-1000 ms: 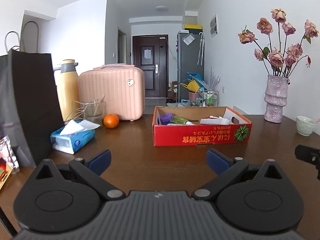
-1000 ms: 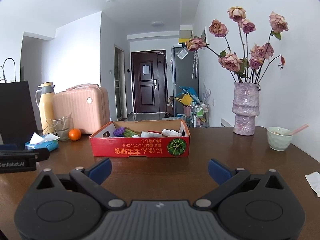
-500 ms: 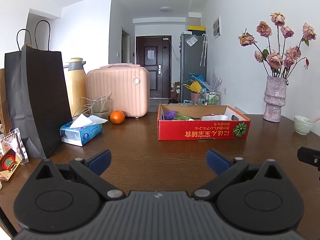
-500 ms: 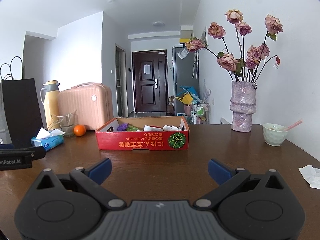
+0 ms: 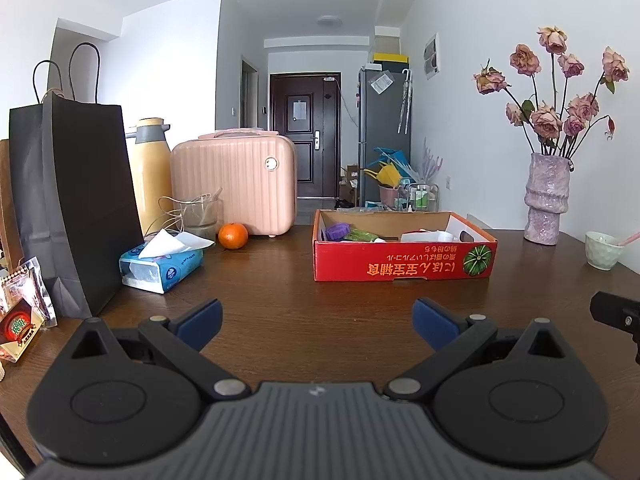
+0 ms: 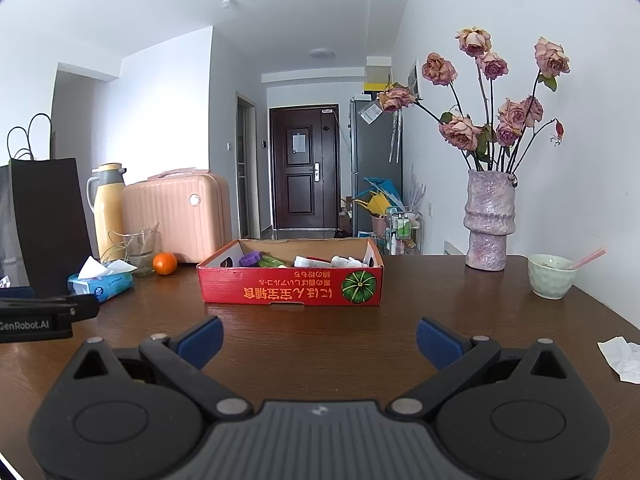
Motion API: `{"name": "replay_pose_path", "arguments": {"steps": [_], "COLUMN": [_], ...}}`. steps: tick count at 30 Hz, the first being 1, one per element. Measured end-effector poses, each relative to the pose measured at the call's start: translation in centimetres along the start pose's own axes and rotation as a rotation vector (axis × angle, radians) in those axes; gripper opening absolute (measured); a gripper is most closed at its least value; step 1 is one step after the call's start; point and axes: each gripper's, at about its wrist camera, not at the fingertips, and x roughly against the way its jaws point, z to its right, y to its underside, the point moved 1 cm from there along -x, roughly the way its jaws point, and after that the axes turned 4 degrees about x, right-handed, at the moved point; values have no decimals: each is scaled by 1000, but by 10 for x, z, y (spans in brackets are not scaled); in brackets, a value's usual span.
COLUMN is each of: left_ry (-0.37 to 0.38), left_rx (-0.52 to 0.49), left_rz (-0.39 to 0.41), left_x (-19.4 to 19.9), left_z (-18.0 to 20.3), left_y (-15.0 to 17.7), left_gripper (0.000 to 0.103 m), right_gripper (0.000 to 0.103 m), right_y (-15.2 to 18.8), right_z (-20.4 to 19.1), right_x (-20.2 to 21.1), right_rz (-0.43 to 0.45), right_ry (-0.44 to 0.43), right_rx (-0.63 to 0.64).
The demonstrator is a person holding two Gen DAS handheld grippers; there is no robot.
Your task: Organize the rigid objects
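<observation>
Holding both units low over the dark wood worktop, I read the left hand-held gripper as spread wide with nothing between its blue pads; the right hand-held gripper likewise gapes empty. Red cardboard box sits mid-worktop ahead of both, well apart from either tool. Inside it: purple lid, green packet, white tubes, lying loose. Left of the box: orange, tissue pack, glass jar, pink case, yellow flask, black paper bag. Right of it: vase of dried roses, pale green cup with a pink straw, crumpled paper near the worktop edge
</observation>
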Motion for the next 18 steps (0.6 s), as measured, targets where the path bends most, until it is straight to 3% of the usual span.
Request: {"name": "replay_pose_path", "arguments": {"steps": [18], "left_ry": [-2], "left_rx": [2], "left_rz": [-9], "left_x": [-1], "left_z": [-1], "left_y": [1], "left_gripper": [103], "right_gripper": [103], "right_y": [1], "right_z": [-3], "right_x": [-3], "right_rz": [-13], "right_ry": [1], "right_rx": [3]}}
